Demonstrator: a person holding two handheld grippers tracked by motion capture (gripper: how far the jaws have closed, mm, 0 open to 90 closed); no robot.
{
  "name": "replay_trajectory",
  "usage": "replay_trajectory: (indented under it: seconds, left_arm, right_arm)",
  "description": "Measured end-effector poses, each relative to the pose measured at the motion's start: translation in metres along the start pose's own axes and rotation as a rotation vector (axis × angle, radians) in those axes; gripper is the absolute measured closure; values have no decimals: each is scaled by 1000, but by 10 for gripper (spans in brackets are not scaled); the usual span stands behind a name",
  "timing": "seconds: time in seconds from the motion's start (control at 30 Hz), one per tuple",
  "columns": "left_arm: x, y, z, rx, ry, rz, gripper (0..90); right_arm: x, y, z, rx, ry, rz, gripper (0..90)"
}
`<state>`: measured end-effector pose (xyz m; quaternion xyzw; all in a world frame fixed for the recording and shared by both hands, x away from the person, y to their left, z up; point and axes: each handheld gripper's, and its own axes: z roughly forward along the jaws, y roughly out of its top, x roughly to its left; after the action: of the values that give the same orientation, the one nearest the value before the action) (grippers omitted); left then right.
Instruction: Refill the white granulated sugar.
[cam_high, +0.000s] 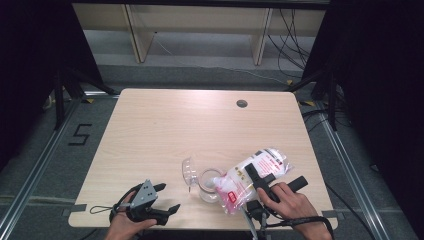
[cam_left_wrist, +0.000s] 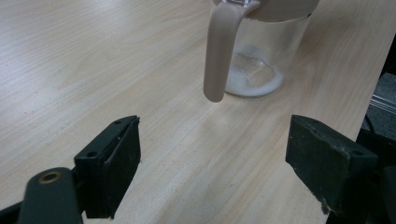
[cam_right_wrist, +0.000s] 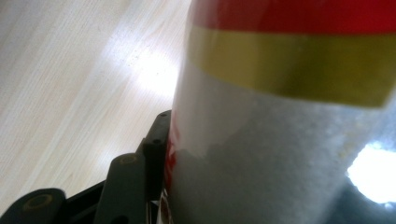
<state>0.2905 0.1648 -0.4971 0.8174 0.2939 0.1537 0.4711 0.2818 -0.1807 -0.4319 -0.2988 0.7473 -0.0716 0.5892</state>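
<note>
The right gripper (cam_high: 267, 179) clamps a clear bag of white grains (cam_high: 252, 177) with red print, tilted so that its lower end sits at the mouth of a clear jar (cam_high: 210, 185) near the front edge of the wooden table (cam_high: 160, 130). The jar's lid (cam_high: 188, 171) stands flipped open beside it, and a little white powder lies at the jar's bottom. The left gripper (cam_high: 162, 197) rests near the table's front-left edge, jaws wide apart and empty, facing the jar's beige handle (cam_left_wrist: 219, 51).
</note>
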Motion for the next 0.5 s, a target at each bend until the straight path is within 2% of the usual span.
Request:
replay_trajectory:
  seconds: [0.03,0.07,0.1,0.13,0.17,0.2,0.23,0.27,0.4,0.47,0.5]
  left_arm:
    - [0,0,0,0,0,-1,177]
    - [0,0,0,0,0,0,177]
    - [0,0,0,0,0,1,177]
    - [0,0,0,3,2,4,177]
    - [0,0,0,4,3,3,177]
    - [0,0,0,4,3,4,177]
    - [0,0,0,0,0,0,177]
    - [0,0,0,1,1,0,177]
    - [0,0,-1,4,2,4,177]
    - [-1,0,0,3,4,-21,177]
    - [-1,0,0,2,4,-18,177]
  right_arm:
    - [2,0,1,-6,-5,31,518]
    - [0,-1,0,2,-3,4,519]
    - [2,0,-1,16,7,35,519]
    - [3,-1,0,14,8,44,519]
    - [1,-2,1,3,2,6,519]
    - [0,-2,0,6,3,0,519]
    - [2,-2,1,1,-1,33,519]
    - [1,-3,0,6,0,11,519]
    - [0,-3,0,12,4,8,520]
    - [0,-3,0,13,4,11,520]
    - [1,-3,0,14,5,12,521]
